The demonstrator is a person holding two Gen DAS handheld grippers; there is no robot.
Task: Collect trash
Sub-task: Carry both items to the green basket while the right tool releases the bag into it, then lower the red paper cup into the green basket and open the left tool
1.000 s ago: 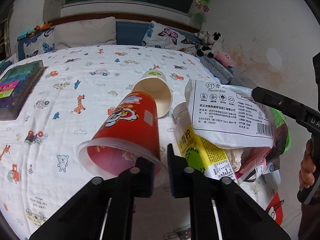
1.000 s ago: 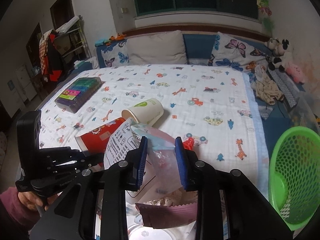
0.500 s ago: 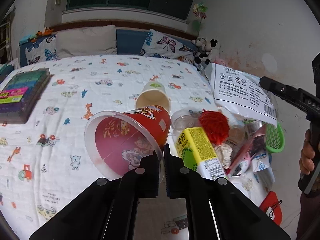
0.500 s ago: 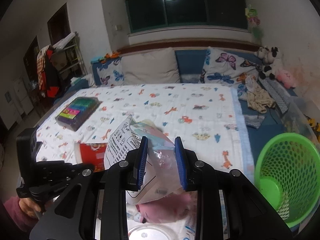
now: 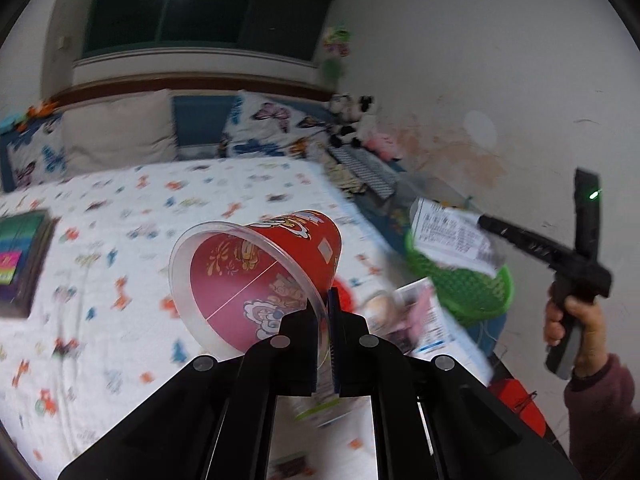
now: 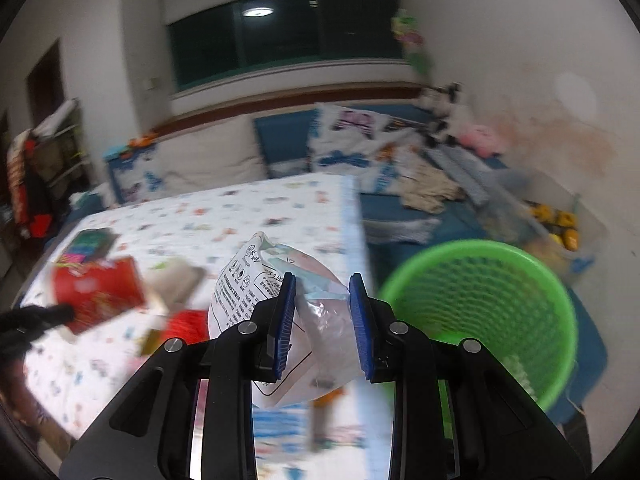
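Cup point(image 5: 276, 276), red with a clear plastic rim, sits right at the left gripper point(image 5: 327, 312): jaws clamped nearly flush on the rim's near-right edge, one pad inside the mouth, one outside. Cup lies tilted on its side, mouth toward the camera and to the left, base pointing away over the cartoon-print bedsheet point(image 5: 132, 216), clear of it. Left gripper points down at a moderate angle across the bed. Right gripper point(image 6: 322, 314) is closed on a white printed plastic bag point(image 6: 256, 280); blue pads press the crumpled bag from both sides, bag bulging up and left of the fingers. Green mesh basket point(image 6: 480, 280) stands just right of that gripper, beside the bed's edge, mouth open upward. Left wrist view shows the right gripper from the side with the bag hanging over the basket's rim area, a hand point(image 5: 568, 316) in a dark red sleeve wrapped round its handle. More litter lies blurred on the sheet near the bed corner: something red, a packet; details unreadable. Both views are motion-blurred.
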